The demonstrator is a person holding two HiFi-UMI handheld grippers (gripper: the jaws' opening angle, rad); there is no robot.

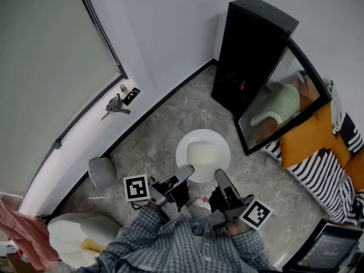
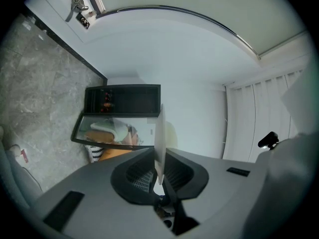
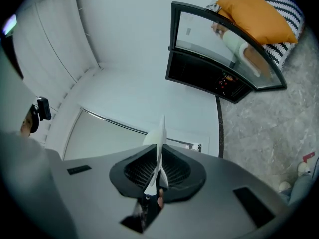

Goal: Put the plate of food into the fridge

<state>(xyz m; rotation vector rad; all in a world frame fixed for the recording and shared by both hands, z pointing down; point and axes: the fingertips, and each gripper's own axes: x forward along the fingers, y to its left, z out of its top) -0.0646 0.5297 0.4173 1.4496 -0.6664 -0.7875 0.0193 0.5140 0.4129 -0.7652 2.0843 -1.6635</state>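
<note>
Above the floor [image 1: 170, 118], one plate [image 1: 202, 152], left claw [image 1: 185, 172] and right claw [image 1: 219, 176] each clamping its rim, one open fridge [image 1: 250, 50]

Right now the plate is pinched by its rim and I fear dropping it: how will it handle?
The plate looks stiff and glazed, so likely slippery in the jaws and breakable over the stone floor. The left gripper and right gripper both grip only its near rim, so it may sag forward and the pale food could slide.

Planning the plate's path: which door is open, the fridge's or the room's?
The glass door of the black fridge is open, swung toward the orange cushion; the room door with keys looks shut.
</note>
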